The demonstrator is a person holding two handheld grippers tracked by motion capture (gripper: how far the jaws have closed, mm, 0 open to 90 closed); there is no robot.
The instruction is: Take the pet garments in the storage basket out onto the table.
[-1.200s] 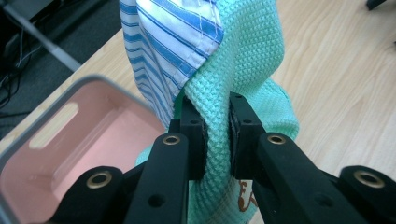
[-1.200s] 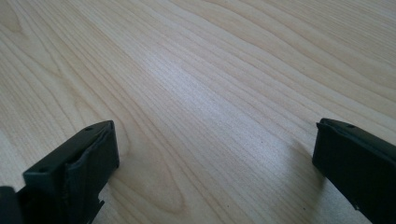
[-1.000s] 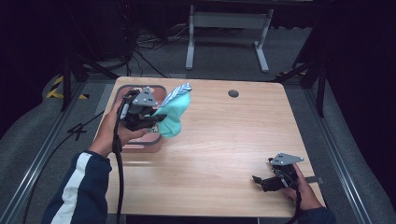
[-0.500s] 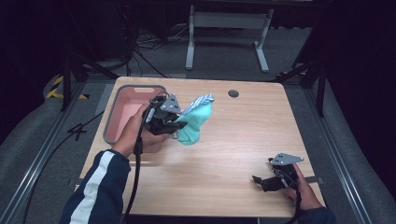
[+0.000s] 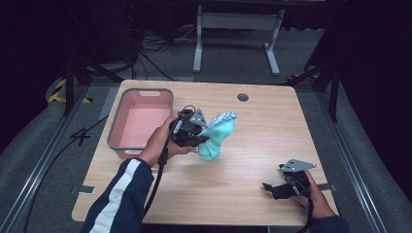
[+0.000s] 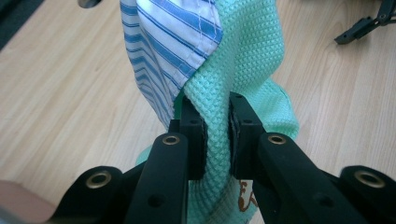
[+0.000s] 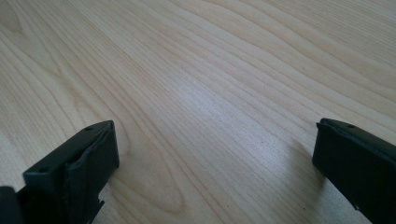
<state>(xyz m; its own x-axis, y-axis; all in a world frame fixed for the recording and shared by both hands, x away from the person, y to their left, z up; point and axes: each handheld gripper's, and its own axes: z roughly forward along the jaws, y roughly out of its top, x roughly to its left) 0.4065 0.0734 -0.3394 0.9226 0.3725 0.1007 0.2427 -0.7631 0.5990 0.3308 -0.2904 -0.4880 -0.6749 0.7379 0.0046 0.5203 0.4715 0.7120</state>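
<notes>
Two cloths (image 6: 219, 60) pinched inside left tool (image 6: 215, 135).

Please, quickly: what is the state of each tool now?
Left tool: closed on the green cloth; a striped cloth hangs against it.
Right tool: open, holding nothing, low over the table.

Brown print on the mint cloth (image 6: 243, 74) half hidden behind the left gripper (image 6: 215, 135)

A light wooden rectangular table (image 5: 243, 194) carries a pink plastic tub with a grey rim (image 5: 141, 121) near its far left corner. A small round dark grommet (image 5: 243, 97) sits by the table's far edge. Beyond the table stands a grey metal frame (image 5: 238, 29).
</notes>
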